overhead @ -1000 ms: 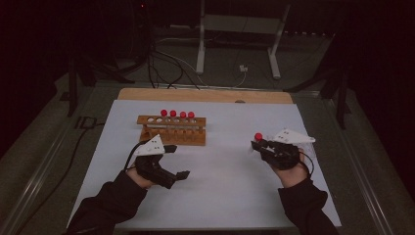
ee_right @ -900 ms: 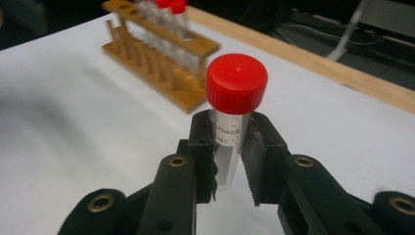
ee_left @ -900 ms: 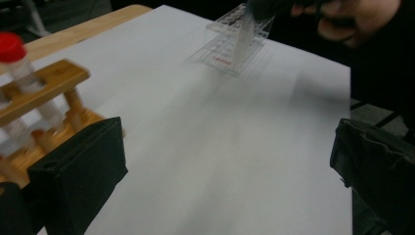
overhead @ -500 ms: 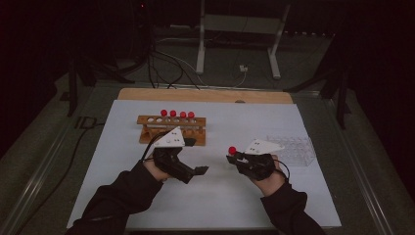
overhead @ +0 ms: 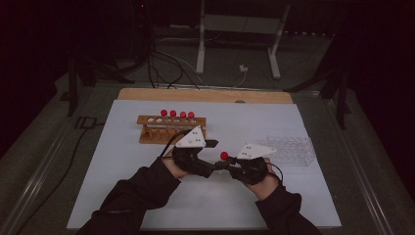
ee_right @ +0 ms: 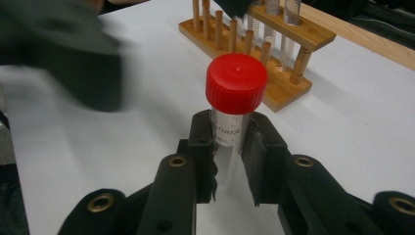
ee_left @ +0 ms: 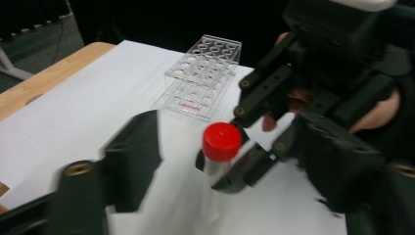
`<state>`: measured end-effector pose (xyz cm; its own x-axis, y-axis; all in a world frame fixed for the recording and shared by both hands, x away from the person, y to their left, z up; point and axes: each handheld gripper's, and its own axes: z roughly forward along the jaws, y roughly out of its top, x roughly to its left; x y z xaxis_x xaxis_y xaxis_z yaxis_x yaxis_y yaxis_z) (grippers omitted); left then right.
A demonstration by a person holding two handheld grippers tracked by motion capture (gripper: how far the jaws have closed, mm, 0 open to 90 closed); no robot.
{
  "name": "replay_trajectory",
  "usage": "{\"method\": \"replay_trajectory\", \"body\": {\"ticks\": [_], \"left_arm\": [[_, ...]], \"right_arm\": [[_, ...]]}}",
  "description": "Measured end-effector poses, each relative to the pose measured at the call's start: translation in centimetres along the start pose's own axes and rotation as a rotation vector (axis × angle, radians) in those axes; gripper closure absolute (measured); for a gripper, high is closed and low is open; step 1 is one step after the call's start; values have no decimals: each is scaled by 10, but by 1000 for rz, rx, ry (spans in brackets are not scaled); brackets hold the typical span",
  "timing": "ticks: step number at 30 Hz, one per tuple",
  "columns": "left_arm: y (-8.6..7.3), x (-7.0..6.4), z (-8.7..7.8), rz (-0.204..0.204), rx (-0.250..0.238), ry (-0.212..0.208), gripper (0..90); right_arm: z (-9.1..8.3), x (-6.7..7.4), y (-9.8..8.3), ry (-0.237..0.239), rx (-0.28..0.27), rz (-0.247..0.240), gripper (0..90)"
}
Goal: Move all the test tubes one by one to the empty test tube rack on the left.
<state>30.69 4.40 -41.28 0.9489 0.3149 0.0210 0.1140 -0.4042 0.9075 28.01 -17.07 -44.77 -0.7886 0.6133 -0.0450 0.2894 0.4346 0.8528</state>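
On the white mat (overhead: 147,196) that covers the table, a wooden rack (overhead: 171,129) stands toward the far edge, left of the middle. Four red-capped tubes (overhead: 177,114) stand upright in the right part of its top bar; the holes at its left end are empty. A clear plastic rack (overhead: 291,150) sits near the mat's right edge, well apart from the wooden one, and its holes hold nothing that can be seen. A strip of bare wooden board (overhead: 205,95) shows along the far edge of the mat.

Near the middle of the mat, the right gripper (overhead: 230,165) is clenched on a clear tube with a red cap (ee_right: 236,84). The right gripper view shows its two black jaws pressing the tube's printed wall just under the cap, with the tube upright and the cap standing free above the jaws.

The left gripper (overhead: 208,157) faces it from the left. Its jaws have just been closing and stand on either side of the same red cap, as the left gripper view (ee_left: 181,161) shows; one jaw is plainly apart from the cap, and motion blur leaves it unclear whether the other touches. The right gripper's body stands directly behind the tube there, between it and the clear plastic rack.
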Motion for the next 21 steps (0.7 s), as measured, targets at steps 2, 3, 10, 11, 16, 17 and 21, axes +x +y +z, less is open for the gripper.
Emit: {"method": "replay_trajectory", "body": {"ticks": [2, 3, 10, 11, 16, 17, 21], "left_arm": [[0, 0, 4, 10, 7, 14, 363], [0, 0, 5, 16, 11, 20, 406], [-4, 0, 12, 36, 29, 26, 602], [-4, 0, 13, 34, 29, 17, 640], [-3, -1, 14, 51, 30, 17, 713], [-3, -1, 13, 53, 28, 17, 715], [-2, 2, 9, 43, 17, 26, 716]], "right_arm": [[0, 1, 1, 1, -3, -5, 752], [-1, 1, 1, 1, -3, -4, 751], [-2, 2, 2, 2, -6, -8, 752], [-2, 2, 2, 0, -5, -9, 752], [-1, 0, 1, -7, -7, -5, 751], [-2, 1, 1, -9, -9, -5, 750], [-3, 1, 2, -13, -20, 1, 657]]}}
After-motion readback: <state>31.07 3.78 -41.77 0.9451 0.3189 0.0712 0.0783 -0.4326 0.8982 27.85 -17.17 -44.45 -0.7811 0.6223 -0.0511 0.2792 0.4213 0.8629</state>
